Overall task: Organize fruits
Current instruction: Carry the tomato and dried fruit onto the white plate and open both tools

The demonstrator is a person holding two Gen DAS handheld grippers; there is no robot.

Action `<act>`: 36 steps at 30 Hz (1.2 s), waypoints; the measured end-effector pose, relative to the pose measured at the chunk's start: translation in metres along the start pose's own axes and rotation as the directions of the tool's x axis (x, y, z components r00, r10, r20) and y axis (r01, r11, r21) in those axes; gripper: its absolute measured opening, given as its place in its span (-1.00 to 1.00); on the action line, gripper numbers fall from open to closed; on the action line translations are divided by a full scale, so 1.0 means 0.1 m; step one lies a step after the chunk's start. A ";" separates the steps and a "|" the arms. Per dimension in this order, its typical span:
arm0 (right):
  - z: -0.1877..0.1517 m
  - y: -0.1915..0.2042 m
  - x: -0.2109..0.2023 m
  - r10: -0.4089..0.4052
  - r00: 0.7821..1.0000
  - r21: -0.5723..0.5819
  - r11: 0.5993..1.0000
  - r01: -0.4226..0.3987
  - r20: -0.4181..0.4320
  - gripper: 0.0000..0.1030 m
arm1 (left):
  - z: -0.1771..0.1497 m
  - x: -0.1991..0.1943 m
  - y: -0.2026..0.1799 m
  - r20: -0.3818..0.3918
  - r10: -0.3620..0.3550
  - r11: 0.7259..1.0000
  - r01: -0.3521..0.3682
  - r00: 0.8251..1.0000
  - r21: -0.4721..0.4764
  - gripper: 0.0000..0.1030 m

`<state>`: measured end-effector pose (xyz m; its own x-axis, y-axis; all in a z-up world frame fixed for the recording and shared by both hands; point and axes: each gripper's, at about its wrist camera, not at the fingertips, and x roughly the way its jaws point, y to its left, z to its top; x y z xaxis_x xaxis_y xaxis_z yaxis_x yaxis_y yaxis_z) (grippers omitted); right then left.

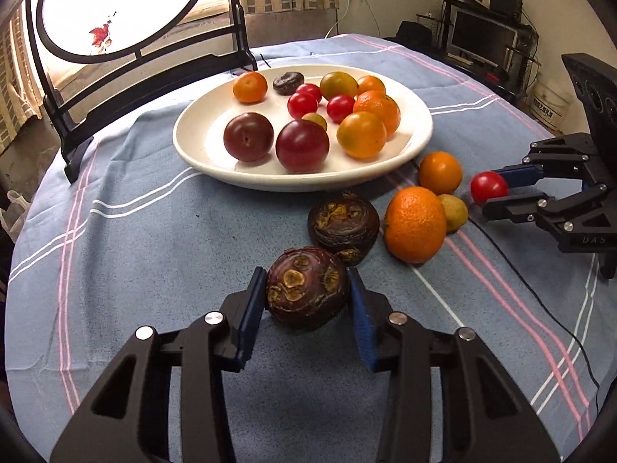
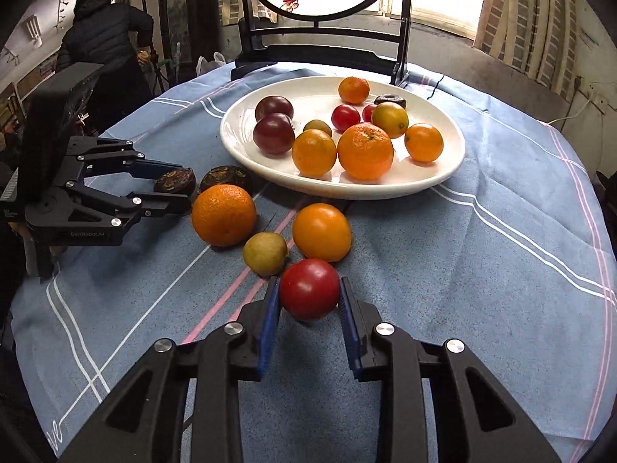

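A white plate [image 1: 200, 146] holds several fruits: oranges, red tomatoes and dark plums; it also shows in the right wrist view [image 2: 443, 177]. My left gripper [image 1: 306, 289] is shut on a dark brown water chestnut [image 1: 306, 293], seen from the side in the right wrist view [image 2: 175, 180]. A second water chestnut [image 1: 343, 225] lies just beyond it. My right gripper [image 2: 308, 293] is shut on a red tomato [image 2: 308, 289], also seen in the left wrist view [image 1: 489, 188]. On the cloth lie a big orange [image 2: 223, 214], a smaller orange [image 2: 322, 231] and a small yellow-green fruit [image 2: 265, 253].
A blue striped cloth [image 1: 135, 250] covers the round table. A black stand with a round painted screen [image 1: 115, 7] stands behind the plate. A black cable [image 1: 540, 301] runs over the cloth at the right. A person in dark clothes [image 2: 104, 38] stands beyond the table.
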<state>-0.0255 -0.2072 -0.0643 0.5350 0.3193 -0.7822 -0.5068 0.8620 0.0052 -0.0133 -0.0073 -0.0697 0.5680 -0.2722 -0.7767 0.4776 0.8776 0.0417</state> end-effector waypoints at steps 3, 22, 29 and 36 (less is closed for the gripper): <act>0.03 0.00 -0.11 0.005 0.999 -0.002 1.000 -0.005 0.032 -0.42 | 0.09 -0.19 0.01 0.049 0.046 0.999 -0.046 0.998 -0.018 -0.21; 1.17 -0.29 -0.50 0.040 0.945 0.060 0.996 -0.063 0.325 -0.42 | 1.31 -0.39 0.07 0.245 0.301 0.948 -0.261 0.922 -0.183 -0.21; 1.39 -0.37 -0.18 0.071 0.945 0.105 0.988 -0.109 0.319 -0.42 | 1.38 -0.08 0.16 0.217 0.303 0.944 -0.261 0.928 -0.201 -0.21; 1.41 -0.38 0.03 0.081 0.951 0.119 0.985 -0.121 0.297 -0.42 | 1.33 0.13 0.26 0.180 0.290 0.942 -0.248 0.940 -0.226 -0.21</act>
<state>0.0909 -0.1829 0.0211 0.6689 0.4906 -0.5585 -0.4839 0.8577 0.1739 0.0962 -0.0408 0.0048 0.7929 -0.0718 -0.6051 0.1578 0.9834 0.0901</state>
